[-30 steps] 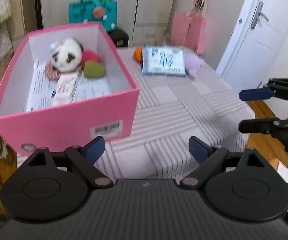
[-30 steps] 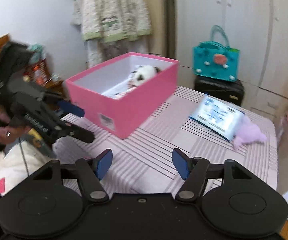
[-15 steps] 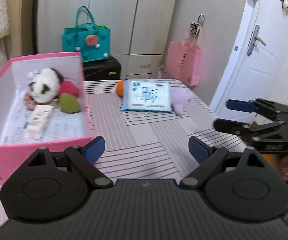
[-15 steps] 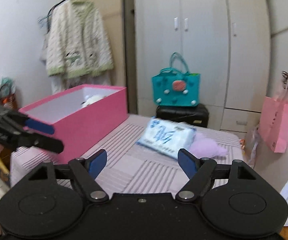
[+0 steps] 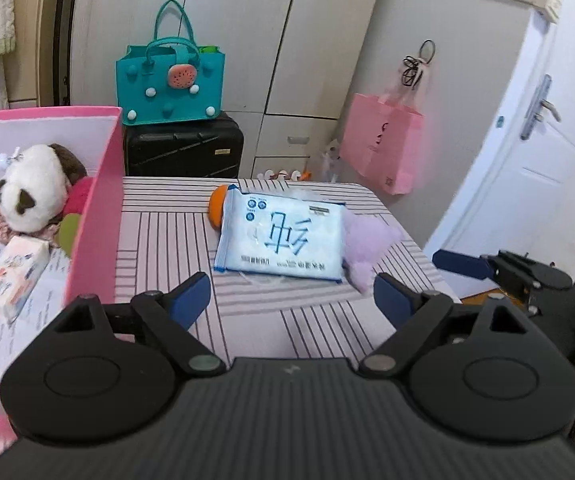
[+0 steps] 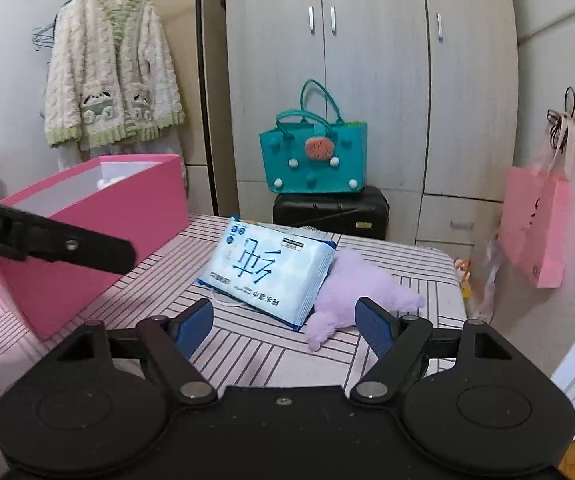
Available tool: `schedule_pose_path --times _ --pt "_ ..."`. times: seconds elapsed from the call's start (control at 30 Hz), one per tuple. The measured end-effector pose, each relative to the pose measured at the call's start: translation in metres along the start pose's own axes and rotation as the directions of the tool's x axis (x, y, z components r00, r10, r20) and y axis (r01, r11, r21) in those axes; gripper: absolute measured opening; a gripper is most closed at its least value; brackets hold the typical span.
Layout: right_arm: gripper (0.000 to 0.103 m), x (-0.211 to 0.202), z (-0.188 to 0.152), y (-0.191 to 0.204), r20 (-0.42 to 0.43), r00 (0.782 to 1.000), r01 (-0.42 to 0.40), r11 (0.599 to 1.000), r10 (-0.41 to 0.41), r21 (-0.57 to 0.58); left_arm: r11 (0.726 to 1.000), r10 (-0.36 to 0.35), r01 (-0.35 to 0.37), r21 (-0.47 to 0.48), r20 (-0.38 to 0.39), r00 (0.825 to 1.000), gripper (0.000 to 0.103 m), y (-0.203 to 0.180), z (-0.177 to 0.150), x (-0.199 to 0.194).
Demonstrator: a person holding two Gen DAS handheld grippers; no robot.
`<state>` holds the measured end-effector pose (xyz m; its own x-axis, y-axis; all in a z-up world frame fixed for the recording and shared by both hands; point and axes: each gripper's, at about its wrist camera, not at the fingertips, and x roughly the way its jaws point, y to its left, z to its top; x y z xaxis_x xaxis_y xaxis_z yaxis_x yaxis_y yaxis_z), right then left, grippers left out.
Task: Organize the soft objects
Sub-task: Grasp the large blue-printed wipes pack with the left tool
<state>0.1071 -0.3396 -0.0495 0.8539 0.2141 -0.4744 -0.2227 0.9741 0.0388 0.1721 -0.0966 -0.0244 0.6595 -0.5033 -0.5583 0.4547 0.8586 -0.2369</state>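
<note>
On the striped counter (image 5: 175, 216), seen from the left wrist, a blue-and-white tissue pack (image 5: 283, 240) lies flat between an orange ball (image 5: 216, 206) and a purple plush (image 5: 367, 246), both touching it. The left tongs (image 5: 291, 298) are spread wide with nothing between them. The pink box (image 5: 101, 200) at the left already holds a panda plush (image 5: 31, 192) and a small packet (image 5: 13, 276). The pack is best taken across its short sides, clear of both neighbours.

From the right wrist, the right tongs (image 6: 285, 322) are seen parted and empty, near the purple plush (image 6: 359, 284), which leans against the pack (image 6: 265, 270). The plush is judged the nearer pick; a grip around its thick middle is advised, since a limb would sag.
</note>
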Motion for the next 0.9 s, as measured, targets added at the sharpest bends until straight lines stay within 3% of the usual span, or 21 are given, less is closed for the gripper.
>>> schedule_pose_path --times 0.1,0.2,0.3,0.47,0.63,0.77,0.9 --pt "0.082 0.018 0.002 -0.001 -0.025 1.000 0.015 1.000 -0.014 0.021 1.000 0.008 -0.008 -0.017 -0.014 1.000 0.087 0.003 0.006 0.021" --pt "0.080 0.032 0.005 -0.006 -0.042 0.999 -0.003 0.997 0.007 0.073 1.000 -0.003 0.004 0.009 -0.033 0.999 0.077 0.006 0.011 0.044" --pt "0.079 0.042 0.007 -0.005 -0.044 0.999 -0.001 0.998 0.004 0.064 0.998 0.055 -0.055 0.011 -0.050 0.997 0.076 0.010 0.014 0.063" --pt "0.067 0.059 0.008 0.001 -0.067 0.998 -0.007 0.999 0.010 0.035 0.995 0.084 -0.087 -0.057 -0.059 0.995 0.071 0.023 0.022 0.083" --pt "0.062 0.071 0.008 0.001 -0.094 0.995 0.022 0.998 -0.016 0.060 0.990 0.045 -0.053 -0.128 -0.058 0.997 0.069 0.038 0.027 0.104" --pt "0.062 0.074 0.005 -0.005 -0.090 0.996 0.000 0.991 0.012 0.133 0.984 0.030 -0.039 -0.174 -0.054 0.998 0.069 0.043 0.024 0.117" --pt "0.059 0.079 0.003 -0.009 -0.094 0.995 -0.003 0.986 0.019 0.168 0.988 0.018 -0.025 -0.150 -0.046 0.999 0.069 0.037 0.020 0.124"
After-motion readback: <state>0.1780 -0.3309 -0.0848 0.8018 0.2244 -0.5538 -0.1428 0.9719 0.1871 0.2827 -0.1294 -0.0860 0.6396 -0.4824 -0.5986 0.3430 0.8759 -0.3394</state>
